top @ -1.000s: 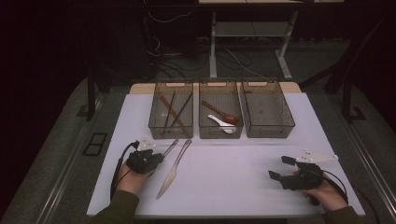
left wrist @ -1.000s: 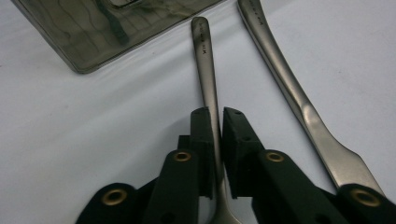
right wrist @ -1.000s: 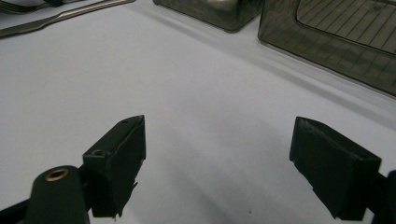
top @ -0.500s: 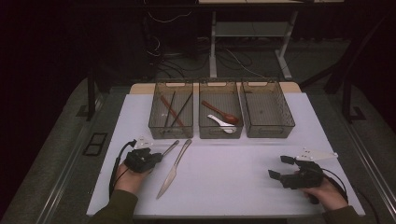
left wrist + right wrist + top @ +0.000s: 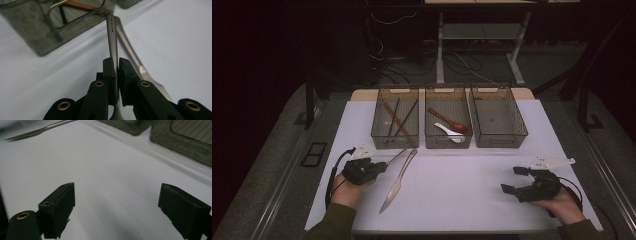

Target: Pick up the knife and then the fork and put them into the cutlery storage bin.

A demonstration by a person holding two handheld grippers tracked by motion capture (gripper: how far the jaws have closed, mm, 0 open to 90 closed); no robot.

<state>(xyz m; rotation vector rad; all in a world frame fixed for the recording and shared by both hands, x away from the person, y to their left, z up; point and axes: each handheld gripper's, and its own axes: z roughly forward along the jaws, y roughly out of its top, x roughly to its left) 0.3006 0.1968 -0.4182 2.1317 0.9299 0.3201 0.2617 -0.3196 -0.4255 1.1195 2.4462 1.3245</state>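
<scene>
From above, the left gripper (image 5: 379,167) pinched a utensil handle (image 5: 396,158) beside the knife (image 5: 397,182), near the left bin (image 5: 377,132). Its own view showed pads clamped on that handle (image 5: 112,37) (knife (image 5: 130,50) alongside). The right gripper (image 5: 120,207) gaped wide, having just opened further, nothing between.
</scene>
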